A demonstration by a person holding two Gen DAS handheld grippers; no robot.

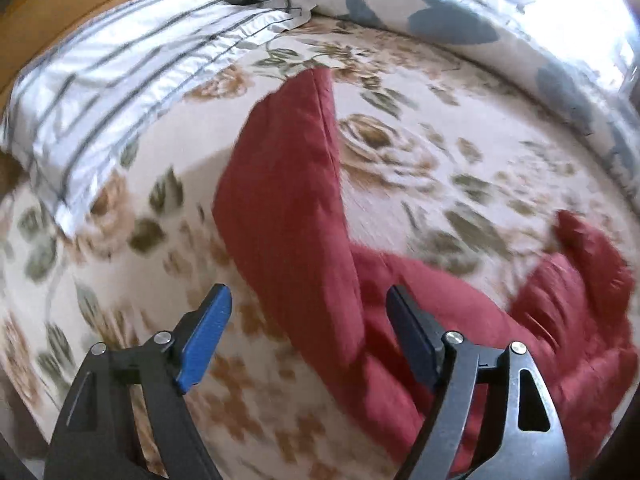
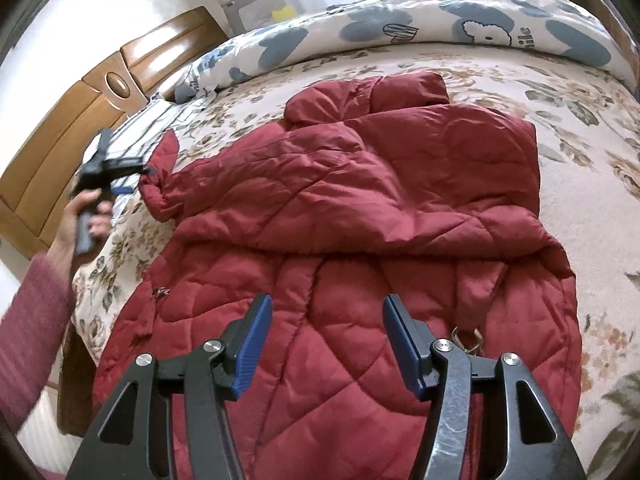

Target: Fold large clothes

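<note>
**Q:** Floral bedspread (image 2: 580,208) forms the work surface; what lies on it?

**A:** One red quilted coat (image 2: 340,208), spread across the middle of the bedspread with its upper part already doubled over toward the hem. The collar points toward the blue-patterned duvet (image 2: 400,28) on the far side of the coat. A single sleeve (image 1: 288,184) extends away from the coat toward the striped pillow (image 1: 120,80) and the wooden headboard (image 2: 80,120).

**Q:** How do the two grippers stand?

**A:** The left gripper (image 1: 308,336) hovers beside the sleeve, fingers spread, nothing pinched; the sleeve lies beneath the gap, apparently untouched. The right gripper (image 2: 326,344) hangs over the coat's near panel, fingers likewise apart and empty. A hand (image 2: 80,216) in a pink cuff carries the left tool at the sleeve's end.

**Q:** What could go wrong from here?

**A:** Probably three things. The slick, puffy fill may spring the fold open, since nothing pins it. A shallow pinch on the sleeve could take only the outer shell and slip. Dragging the sleeve across may also pull the doubled upper part askew.
</note>
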